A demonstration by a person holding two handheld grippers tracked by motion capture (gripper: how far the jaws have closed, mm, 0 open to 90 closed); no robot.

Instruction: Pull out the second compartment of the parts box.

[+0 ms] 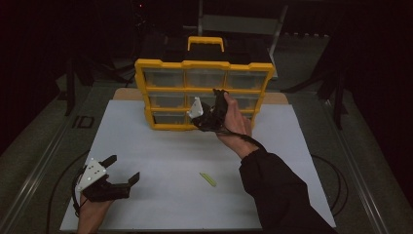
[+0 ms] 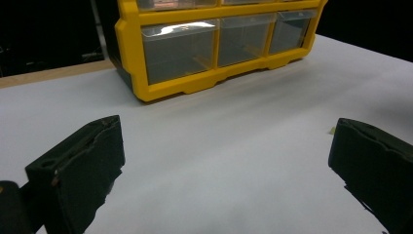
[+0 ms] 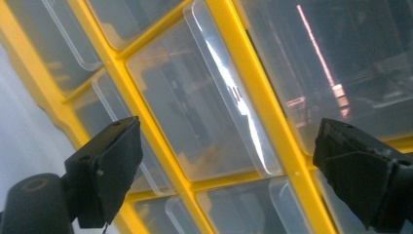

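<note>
A yellow drawer cabinet [image 1: 204, 92] with clear plastic drawers stands at the far side of the white table [image 1: 160, 146]. My right gripper [image 1: 207, 113] is held up against its front, open, with a clear drawer [image 3: 209, 112] of the middle column between its spread jaws; the camera is rolled, so the yellow frame [image 3: 272, 112] runs diagonally. My left gripper [image 1: 122, 168] rests open near the table's front left corner, nothing between its fingers. A small yellow-green stick [image 1: 208, 179] lies flat on the table between the two hands. In the left gripper view the cabinet [image 2: 214, 48] stands ahead.
The table's wooden edge [image 2: 53, 74] shows behind the white sheet at the left. A black cable [image 1: 336, 180] loops off the table's right side. Dark floor and stand legs [image 1: 336, 92] surround the table.
</note>
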